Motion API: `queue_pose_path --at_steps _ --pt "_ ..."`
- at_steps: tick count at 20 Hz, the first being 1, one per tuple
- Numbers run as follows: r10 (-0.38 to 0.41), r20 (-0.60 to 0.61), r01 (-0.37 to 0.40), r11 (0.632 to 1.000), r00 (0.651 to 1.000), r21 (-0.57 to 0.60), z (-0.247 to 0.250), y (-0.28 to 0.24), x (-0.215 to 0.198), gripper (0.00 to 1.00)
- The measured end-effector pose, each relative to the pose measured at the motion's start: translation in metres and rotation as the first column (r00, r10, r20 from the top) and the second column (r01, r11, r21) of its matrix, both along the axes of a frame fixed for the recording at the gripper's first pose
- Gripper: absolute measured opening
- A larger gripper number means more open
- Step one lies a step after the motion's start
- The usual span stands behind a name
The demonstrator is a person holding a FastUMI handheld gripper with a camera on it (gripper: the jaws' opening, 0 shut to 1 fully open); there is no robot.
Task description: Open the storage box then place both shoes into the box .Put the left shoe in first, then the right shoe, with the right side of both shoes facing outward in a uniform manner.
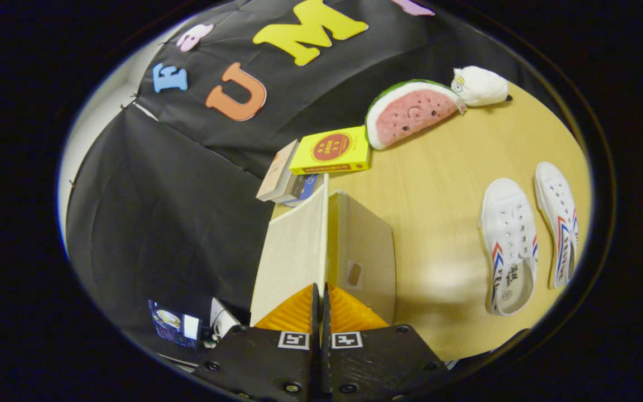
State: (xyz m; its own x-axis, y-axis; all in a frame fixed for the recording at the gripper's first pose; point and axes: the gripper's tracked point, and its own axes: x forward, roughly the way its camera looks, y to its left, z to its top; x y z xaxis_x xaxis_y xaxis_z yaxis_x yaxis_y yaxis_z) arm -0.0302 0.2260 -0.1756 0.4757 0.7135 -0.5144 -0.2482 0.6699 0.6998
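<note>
Between the fingers of our tongs (pixel 320 293) we saw the thin edge of the storage box lid (pixel 293 251), raised on edge and pinched from both sides, the fingers nearly closed on it. At 1 o'clock from the tongs, just beyond them, stood the cream storage box (pixel 363 251) on the desk (pixel 438 184). At 3 o'clock, well apart from the box, two white shoes (pixel 508 245) lay side by side. Towards 12 o'clock sat a yellow book (pixel 332 151), and beyond it a watermelon plush (pixel 411 111).
</note>
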Motion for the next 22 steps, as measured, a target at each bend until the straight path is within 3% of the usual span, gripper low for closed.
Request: queue_pose_path --at_steps 5,10,19,22 --pt "0.054 0.113 -0.057 0.998 0.992 0.021 0.076 0.034 -0.018 0.0" --pt "0.142 0.209 -0.152 0.988 0.968 0.032 0.133 0.106 -0.041 0.0" --pt "0.248 0.335 -0.211 0.967 0.909 -0.142 0.147 0.23 -0.059 0.07" --pt "0.276 0.386 -0.225 0.959 0.88 -0.173 0.152 0.254 -0.061 0.18"
